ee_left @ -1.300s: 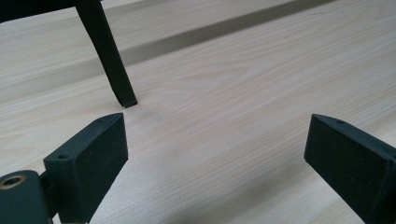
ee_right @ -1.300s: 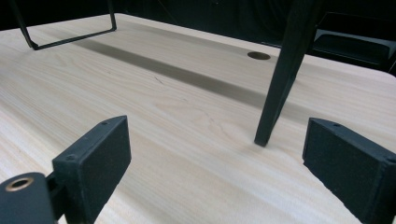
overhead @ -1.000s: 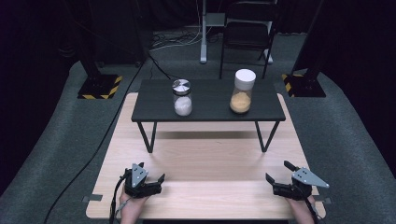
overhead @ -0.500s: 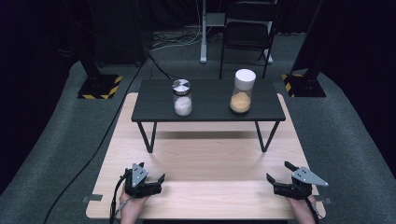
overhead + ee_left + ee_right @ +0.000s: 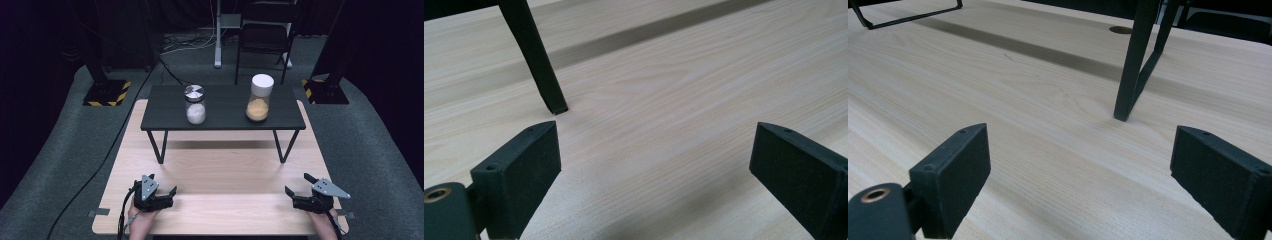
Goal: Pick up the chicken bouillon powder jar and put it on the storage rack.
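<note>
Jars first: two of them stand on the small black raised counter [image 5: 222,107] at the far end, a glass jar with a metal lid [image 5: 194,104] holding something white on the left, and a taller jar with a white cap [image 5: 259,98] holding orange-tan powder on the right, well apart from one another and both upright. Nothing is touching either one. Below that platform runs the pale wooden counter [image 5: 220,165], and at its near edge sit both tools, far from the jars. The left tool [image 5: 159,193] rests low on the wood, jaws spread wide with bare grain between them; in the left gripper view one black leg [image 5: 536,55] of the platform stands just ahead. The right tool [image 5: 299,186] is likewise released and empty, and in the right gripper view another leg [image 5: 1135,60] rises in front of it. So the step in hand looks like the opening reach. To do it well, I'd say each tool should lift clear of the platform's front edge before going forward, approach its nearer jar level and from the side, and close on the glass body below the lid, since both jars are tall, smooth and likely to tip if nudged high.
</note>
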Tool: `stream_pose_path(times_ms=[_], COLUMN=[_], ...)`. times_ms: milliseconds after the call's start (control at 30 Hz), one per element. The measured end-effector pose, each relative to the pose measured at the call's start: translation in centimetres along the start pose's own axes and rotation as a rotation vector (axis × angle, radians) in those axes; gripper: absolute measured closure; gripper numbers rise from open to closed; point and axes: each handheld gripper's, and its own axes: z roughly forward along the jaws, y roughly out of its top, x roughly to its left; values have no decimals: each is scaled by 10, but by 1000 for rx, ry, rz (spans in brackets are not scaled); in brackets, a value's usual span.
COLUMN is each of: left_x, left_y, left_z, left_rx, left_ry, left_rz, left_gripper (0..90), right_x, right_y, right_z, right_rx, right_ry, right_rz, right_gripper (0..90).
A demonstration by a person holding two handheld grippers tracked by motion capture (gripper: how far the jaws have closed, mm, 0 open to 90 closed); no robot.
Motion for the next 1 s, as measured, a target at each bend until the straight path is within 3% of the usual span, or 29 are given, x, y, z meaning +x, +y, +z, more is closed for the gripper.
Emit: stream_pose_path(times_ms=[1000], left_x=[0], left_y=[1], left_z=[0], left_rx=[3], left_ry=[0], left_rz=[1], left_gripper=[58], right_x=[1], right_y=[1], right_z=[2], right_rx=[8], right_ry=[5], right_rz=[-8], right_gripper=[81])
